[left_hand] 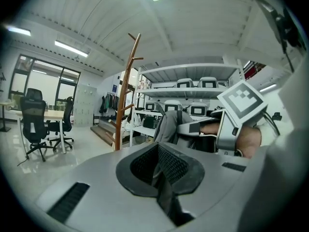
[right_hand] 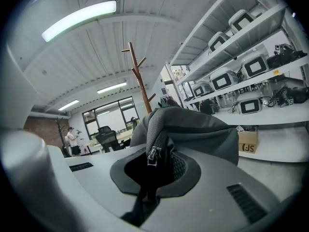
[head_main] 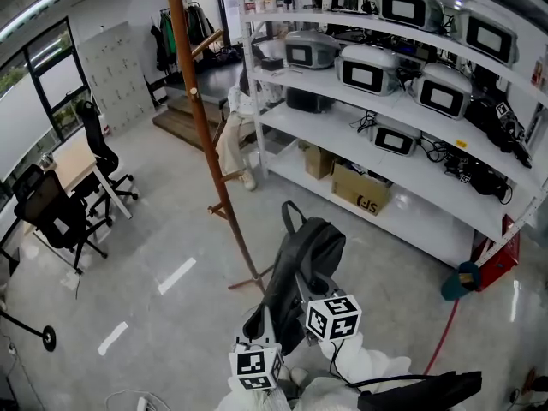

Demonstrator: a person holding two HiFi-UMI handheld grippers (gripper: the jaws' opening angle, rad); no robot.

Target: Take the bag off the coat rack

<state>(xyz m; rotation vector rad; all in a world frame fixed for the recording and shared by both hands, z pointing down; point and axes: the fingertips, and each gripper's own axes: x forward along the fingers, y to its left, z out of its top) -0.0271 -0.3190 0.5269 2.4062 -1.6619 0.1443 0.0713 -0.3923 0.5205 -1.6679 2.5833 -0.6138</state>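
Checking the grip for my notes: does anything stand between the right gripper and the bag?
Nothing visible does. The right gripper is already shut on the grey bag at its zipper edge, and the bag hangs apart from the coat rack.

I see matt grey cloth on the bag (head_main: 308,255). The coat rack (head_main: 199,110) is smooth brown wood, and the floor (head_main: 171,221) glossy.

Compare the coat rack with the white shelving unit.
The coat rack is brown wood; the shelving unit is white. The coat rack is one slim pole with short pegs; the shelving unit is wide, with several long tiers. The coat rack's visible pegs are bare; the shelving unit carries appliances, cables and cardboard boxes. Both stand on the pale floor.
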